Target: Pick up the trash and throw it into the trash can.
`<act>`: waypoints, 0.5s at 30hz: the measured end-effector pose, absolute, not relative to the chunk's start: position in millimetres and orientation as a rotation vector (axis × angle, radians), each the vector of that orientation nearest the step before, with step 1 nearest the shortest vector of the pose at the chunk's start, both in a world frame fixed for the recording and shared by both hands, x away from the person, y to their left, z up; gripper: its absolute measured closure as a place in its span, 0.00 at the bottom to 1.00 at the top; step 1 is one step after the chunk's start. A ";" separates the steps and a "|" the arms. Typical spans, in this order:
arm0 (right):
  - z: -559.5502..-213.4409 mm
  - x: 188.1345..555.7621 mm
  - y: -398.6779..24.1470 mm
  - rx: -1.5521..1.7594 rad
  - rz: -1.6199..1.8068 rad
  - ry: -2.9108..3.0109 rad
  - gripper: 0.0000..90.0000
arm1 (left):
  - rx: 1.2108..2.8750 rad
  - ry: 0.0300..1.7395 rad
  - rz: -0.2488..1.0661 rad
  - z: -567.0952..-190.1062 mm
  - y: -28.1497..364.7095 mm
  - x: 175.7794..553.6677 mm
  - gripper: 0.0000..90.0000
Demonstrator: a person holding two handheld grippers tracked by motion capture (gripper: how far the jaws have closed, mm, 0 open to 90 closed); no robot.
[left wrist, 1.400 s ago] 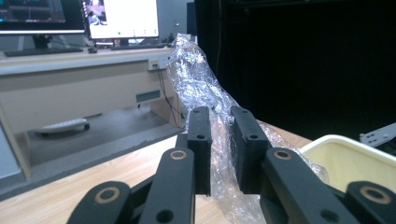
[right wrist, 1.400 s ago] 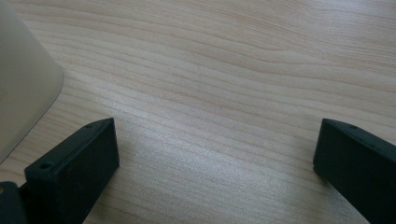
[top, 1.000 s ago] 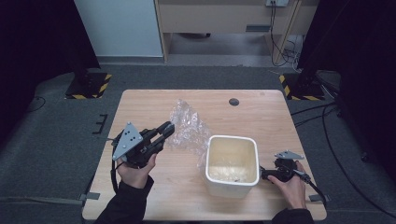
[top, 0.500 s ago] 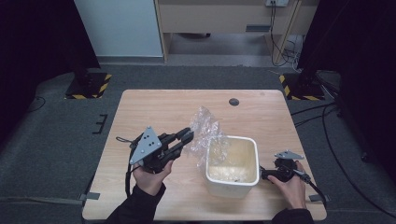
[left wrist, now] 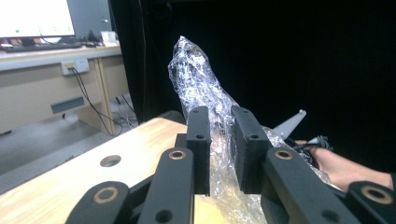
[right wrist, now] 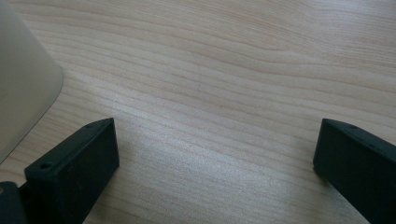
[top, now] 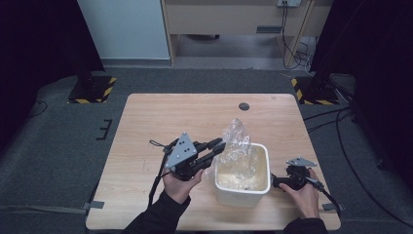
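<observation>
A crumpled clear plastic bag (top: 237, 141) hangs over the left rim of a white square bin (top: 241, 196) at the table's front. My left gripper (top: 218, 148) is shut on the bag's lower part, just left of the bin. In the left gripper view the bag (left wrist: 198, 79) rises up between the closed jaws of the left gripper (left wrist: 219, 140). My right gripper (top: 275, 182) rests low on the table against the bin's right side. In the right gripper view the right gripper (right wrist: 215, 149) stands open over bare wood, with the bin wall (right wrist: 21, 84) at the left.
The wooden table (top: 160, 122) has a round dark cable hole (top: 244, 106) near its far edge. Grey carpet with cables surrounds it, and a desk stands beyond. The person's right hand (left wrist: 343, 168) appears behind the bag.
My left gripper has carried the plastic bag rightward and nearer, from the table's middle-left to the bin's left rim. The right gripper has stayed put.
</observation>
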State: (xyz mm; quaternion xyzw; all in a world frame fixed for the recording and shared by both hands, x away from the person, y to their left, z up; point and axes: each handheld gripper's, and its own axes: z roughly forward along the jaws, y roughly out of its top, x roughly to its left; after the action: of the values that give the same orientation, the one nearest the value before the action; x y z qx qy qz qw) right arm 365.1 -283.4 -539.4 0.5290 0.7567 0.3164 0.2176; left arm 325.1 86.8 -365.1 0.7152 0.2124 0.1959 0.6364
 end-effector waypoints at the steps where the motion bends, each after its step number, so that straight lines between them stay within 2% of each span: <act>1: -539.4 365.1 -283.4 1.465 0.876 2.095 0.00 | 1.643 0.486 0.441 -367.5 83.5 326.5 0.87; 9: -539.4 365.2 -283.4 1.465 0.876 2.096 0.00 | 1.700 0.507 0.401 -383.9 71.4 336.3 0.85; 15: -539.4 365.1 -283.4 1.465 0.876 2.095 0.00 | 1.701 0.520 0.379 -385.8 75.0 340.4 0.66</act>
State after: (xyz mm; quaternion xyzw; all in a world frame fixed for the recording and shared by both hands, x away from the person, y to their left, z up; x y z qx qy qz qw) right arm 365.1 -283.4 -539.4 0.5291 0.7567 0.3164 0.2176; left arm 340.4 75.0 -385.8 0.7380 0.2255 0.1645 0.6143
